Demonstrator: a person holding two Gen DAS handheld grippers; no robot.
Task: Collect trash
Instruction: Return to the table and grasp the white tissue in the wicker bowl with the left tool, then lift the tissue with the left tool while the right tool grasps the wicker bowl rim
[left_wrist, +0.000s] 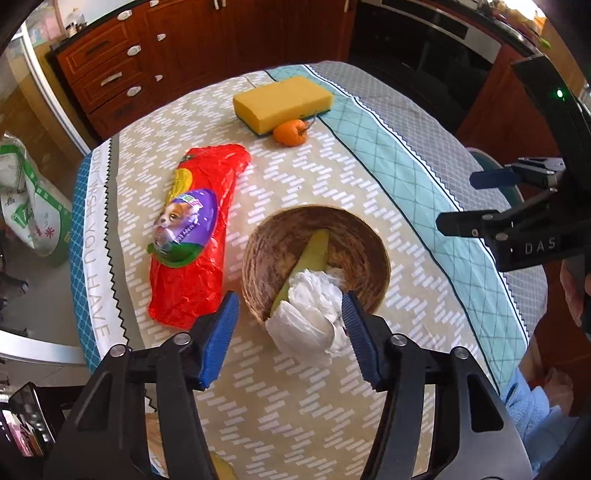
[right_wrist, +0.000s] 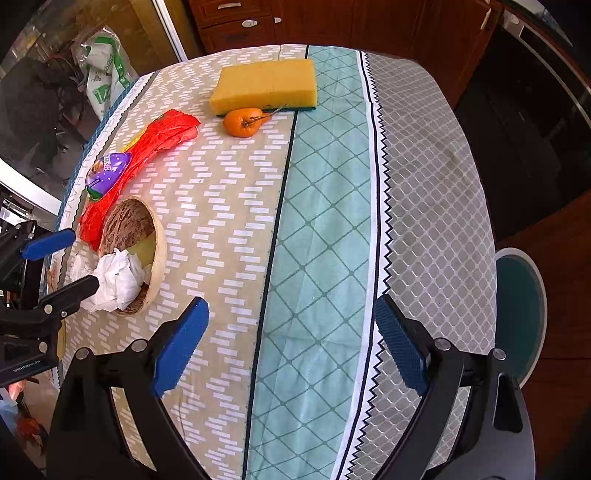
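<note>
Left gripper (left_wrist: 290, 312) is angled steeply down over the near rim of the woven bowl (left_wrist: 291, 229). Jaws are partly open; the crumpled white tissue (left_wrist: 314, 314) sits between the blue pads, its right edge against the right pad (left_wrist: 356, 325), a clear gap left to the left pad. No firm pinch can be confirmed. The tissue hangs over the bowl's near rim, half in, half out. A pale green-yellow strip (left_wrist: 314, 251) lies inside the bowl, partly under the tissue.

Right gripper (right_wrist: 291, 339) is also pointed steeply down, over bare tablecloth (right_wrist: 325, 206) well to the right of the bowl. Jaws stand wide, nothing between them.

Red snack wrapper (left_wrist: 199, 229) lies flat just left of the bowl, touching or nearly touching its rim. Yellow sponge (left_wrist: 282, 101) and small orange fruit (left_wrist: 290, 133) sit together at the far side of the table, well apart from both grippers.
</note>
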